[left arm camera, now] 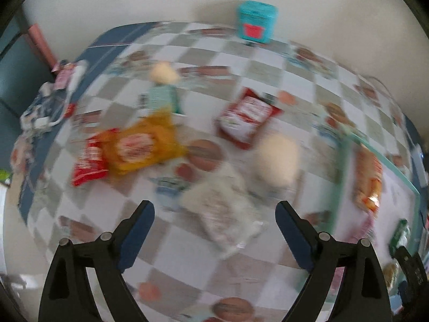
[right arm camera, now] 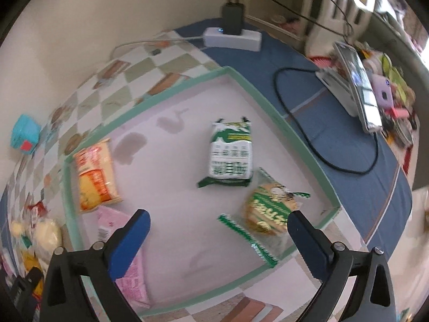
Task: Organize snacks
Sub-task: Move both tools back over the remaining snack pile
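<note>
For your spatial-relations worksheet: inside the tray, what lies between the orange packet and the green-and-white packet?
Nothing: bare tray floor separates the orange packet and green-and-white packet, seen in the right wrist view.

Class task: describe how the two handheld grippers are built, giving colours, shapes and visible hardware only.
Left gripper and right gripper look alike: each has two black plastic arms with triangular cut-outs, silver round pivot bolts, and flat dark-blue pads on its fingers. No cables, markings or sleeves show.

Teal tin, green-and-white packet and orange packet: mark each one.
teal tin [left arm camera: 256, 22], left wrist view, on its front face above the red label.
green-and-white packet [right arm camera: 231, 153], right wrist view, mid-wrapper.
orange packet [right arm camera: 96, 173], right wrist view, centre of the wrapper.
</note>
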Motion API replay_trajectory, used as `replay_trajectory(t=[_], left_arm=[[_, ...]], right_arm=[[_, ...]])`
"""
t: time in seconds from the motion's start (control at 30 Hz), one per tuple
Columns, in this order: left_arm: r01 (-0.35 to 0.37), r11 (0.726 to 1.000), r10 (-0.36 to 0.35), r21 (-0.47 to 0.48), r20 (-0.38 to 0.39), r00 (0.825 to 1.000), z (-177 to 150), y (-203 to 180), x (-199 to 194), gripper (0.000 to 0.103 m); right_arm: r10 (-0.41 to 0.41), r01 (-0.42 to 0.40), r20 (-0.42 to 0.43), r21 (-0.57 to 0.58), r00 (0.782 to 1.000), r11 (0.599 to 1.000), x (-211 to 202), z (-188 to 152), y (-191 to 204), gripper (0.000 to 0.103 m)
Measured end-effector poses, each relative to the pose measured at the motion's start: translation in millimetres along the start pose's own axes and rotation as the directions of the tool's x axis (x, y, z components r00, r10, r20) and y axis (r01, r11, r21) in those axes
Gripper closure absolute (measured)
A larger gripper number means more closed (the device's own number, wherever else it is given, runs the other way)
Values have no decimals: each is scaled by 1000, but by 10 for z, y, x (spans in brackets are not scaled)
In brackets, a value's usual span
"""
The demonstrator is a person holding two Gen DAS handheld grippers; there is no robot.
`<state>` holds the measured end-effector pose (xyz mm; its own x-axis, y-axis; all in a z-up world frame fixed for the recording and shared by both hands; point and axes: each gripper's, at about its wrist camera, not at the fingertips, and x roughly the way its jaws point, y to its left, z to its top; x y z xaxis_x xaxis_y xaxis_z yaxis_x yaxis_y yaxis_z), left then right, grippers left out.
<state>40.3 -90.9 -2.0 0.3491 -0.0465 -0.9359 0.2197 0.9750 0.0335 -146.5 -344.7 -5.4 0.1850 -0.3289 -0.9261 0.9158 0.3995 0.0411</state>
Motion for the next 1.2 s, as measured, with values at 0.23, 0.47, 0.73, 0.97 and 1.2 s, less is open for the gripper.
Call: replay_trajectory(t=[0.23, 0.47, 0.73, 0.97, 1.2], left_arm=[[-59, 995, 60, -82, 1, 998, 106, 470, 34, 11], [-90, 986, 91, -137, 0, 996, 149, 813, 54, 11], [-87, 968, 91, -235, 3, 996, 155, 1223, 27, 11], [-65, 950, 68, -305, -1, 998, 151, 1494, 51, 11], [-45, 936, 43, -348, -14, 999, 149, 1701, 123, 10]], right_arm=[[48, -42, 39, -130, 998, 991, -152, -124, 326, 0], [158, -150, 7, -275, 987, 950, -220, -370, 771, 0], [256, -259, -56, -353, 965, 899, -268, -634, 1098, 0], [310, -317, -85, -398, 947, 861, -307, -776, 1327, 0], [345, -348, -98, -481, 934, 805, -405, -977, 1703, 0]])
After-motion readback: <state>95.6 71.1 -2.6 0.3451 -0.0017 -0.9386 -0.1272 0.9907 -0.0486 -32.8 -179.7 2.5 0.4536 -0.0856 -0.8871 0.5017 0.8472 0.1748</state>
